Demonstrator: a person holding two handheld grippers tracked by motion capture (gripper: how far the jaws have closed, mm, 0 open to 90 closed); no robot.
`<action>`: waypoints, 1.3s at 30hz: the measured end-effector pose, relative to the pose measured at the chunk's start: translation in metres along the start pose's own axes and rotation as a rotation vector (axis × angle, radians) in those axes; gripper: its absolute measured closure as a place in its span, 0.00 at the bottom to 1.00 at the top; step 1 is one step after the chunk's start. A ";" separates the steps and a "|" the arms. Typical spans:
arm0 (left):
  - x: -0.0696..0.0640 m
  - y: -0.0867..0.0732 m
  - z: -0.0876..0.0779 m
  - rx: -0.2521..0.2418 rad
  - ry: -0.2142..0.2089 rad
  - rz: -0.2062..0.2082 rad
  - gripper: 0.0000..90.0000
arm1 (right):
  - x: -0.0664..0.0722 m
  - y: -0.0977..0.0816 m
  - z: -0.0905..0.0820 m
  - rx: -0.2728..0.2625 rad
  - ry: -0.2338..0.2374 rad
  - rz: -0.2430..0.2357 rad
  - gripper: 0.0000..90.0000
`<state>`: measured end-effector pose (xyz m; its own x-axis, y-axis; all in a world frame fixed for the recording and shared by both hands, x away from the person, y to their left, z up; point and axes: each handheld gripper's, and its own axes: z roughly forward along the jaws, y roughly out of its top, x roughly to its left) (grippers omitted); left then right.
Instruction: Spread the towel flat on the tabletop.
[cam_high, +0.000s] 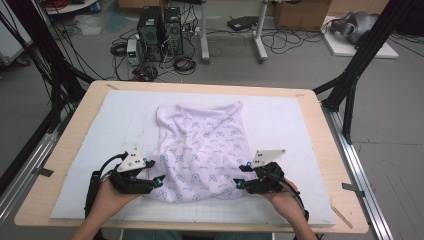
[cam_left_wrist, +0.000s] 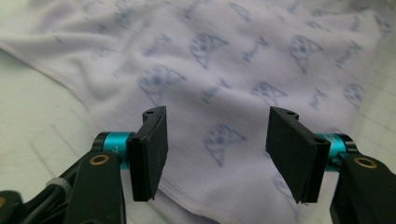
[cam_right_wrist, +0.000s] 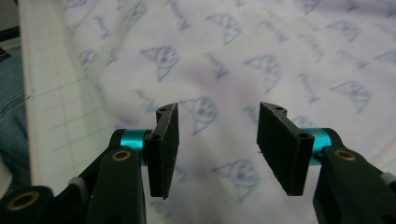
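**Hovering over a printed cloth: two hand-held grippers, jaws apart**

Lying flat on the white gridded mat (cam_high: 280, 125) that covers the wooden desk (cam_high: 75, 130): one pale lilac cloth (cam_high: 202, 145), printed all over with small blue motifs and lettering. It sits near the middle of the mat, its far edge rumpled into soft folds, its near hem close to the front of the mat.

Left gripper (cam_high: 159, 179): held in the person's left hand (cam_high: 111, 196) at the cloth's near left corner. In the left gripper view its two black pads stand well apart above the fabric (cam_left_wrist: 219, 93), the hem running beneath them, nothing pinched between.

Right gripper (cam_high: 239, 183): held in the right hand (cam_high: 282, 197) at the near right corner. In the right gripper view the jaws are likewise spread, with printed fabric (cam_right_wrist: 261, 56) showing through the gap and no fold caught; whether the pads touch the cloth cannot be told.

Beyond the desk: two computer towers (cam_high: 160, 32) and loose cables on the floor.
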<state>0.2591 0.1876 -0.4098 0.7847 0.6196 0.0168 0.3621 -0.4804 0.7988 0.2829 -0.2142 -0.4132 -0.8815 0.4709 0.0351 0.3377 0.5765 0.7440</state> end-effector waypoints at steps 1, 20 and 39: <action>-0.003 -0.003 0.000 0.006 -0.006 0.013 0.44 | 0.004 -0.003 0.002 0.003 0.014 -0.004 0.54; -0.001 0.005 0.006 0.030 -0.090 0.067 0.97 | 0.006 0.009 -0.001 0.014 0.034 -0.053 0.95; 0.088 0.047 0.068 0.032 0.082 -0.131 0.90 | -0.096 0.032 0.048 0.074 -0.087 0.131 0.88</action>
<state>0.3792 0.1775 -0.4121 0.6864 0.7263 -0.0359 0.4752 -0.4107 0.7782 0.3939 -0.2090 -0.4250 -0.7974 0.5996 0.0681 0.4741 0.5525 0.6855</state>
